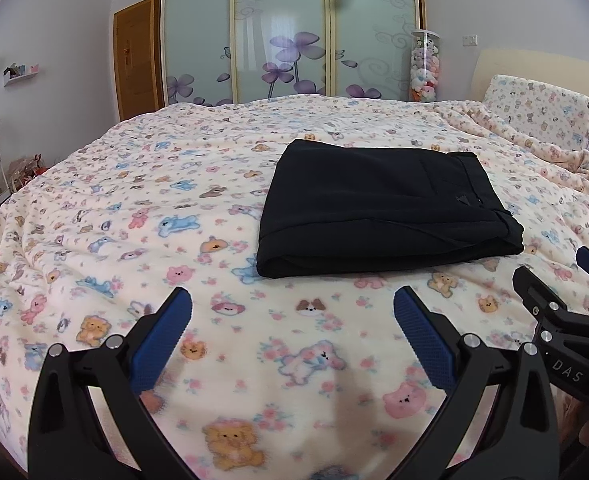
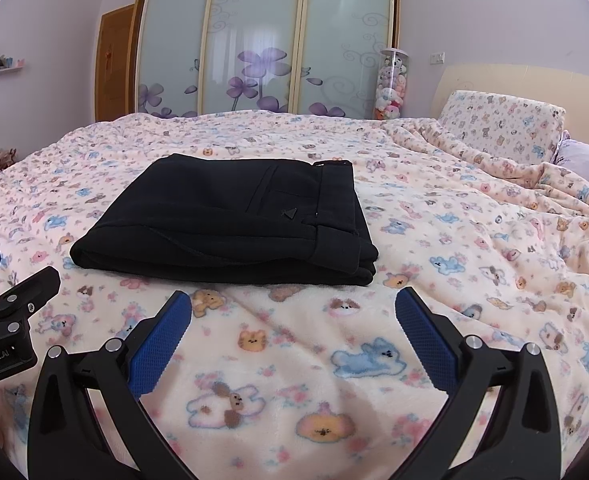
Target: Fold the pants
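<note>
Black pants (image 1: pixel 382 208) lie folded into a compact rectangle on the bed, waistband to the right; the right wrist view shows the same pants (image 2: pixel 230 220) with a small triangle logo near the waistband. My left gripper (image 1: pixel 292 312) is open, held above the blanket just short of the pants' near edge, nothing between its blue pads. My right gripper (image 2: pixel 293 312) is open too, also just short of the near edge, empty. Each gripper shows at the other view's side: the right gripper (image 1: pixel 558 280) and the left gripper (image 2: pixel 14 268).
A cream blanket (image 1: pixel 134 220) printed with bears covers the bed. A matching pillow (image 2: pixel 502 124) sits at the headboard on the right. Beyond the bed stand frosted wardrobe doors (image 1: pixel 290 32) with purple flowers and a clear tube of plush toys (image 1: pixel 424 66).
</note>
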Motion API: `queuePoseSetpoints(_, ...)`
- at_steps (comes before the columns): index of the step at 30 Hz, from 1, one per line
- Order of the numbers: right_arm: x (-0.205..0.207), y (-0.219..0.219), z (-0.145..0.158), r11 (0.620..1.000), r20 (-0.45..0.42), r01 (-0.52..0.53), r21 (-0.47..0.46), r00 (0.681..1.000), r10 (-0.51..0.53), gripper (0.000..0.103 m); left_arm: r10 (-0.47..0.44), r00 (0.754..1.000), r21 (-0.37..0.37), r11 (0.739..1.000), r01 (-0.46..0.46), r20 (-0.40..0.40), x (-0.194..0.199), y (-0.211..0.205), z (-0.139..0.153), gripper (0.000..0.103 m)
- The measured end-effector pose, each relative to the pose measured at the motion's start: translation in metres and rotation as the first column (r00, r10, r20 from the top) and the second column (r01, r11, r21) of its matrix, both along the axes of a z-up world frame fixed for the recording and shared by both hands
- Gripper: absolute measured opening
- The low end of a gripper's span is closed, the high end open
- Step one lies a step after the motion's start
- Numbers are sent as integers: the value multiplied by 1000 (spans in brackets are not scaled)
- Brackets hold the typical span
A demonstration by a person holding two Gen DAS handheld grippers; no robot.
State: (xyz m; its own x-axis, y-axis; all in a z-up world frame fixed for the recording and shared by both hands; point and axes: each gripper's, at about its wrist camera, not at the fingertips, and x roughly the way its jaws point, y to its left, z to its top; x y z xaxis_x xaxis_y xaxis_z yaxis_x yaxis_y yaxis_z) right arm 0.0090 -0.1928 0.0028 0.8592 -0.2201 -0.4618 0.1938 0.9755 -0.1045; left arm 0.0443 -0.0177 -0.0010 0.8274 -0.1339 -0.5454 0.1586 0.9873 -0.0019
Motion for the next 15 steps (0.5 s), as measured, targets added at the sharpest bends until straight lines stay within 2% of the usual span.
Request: queuePoseSetpoints(15,0,1,-2,1000,-7,-1,-3,1000,1,102,-9,1000,-6,1000,9,7,-2,-2,1,101)
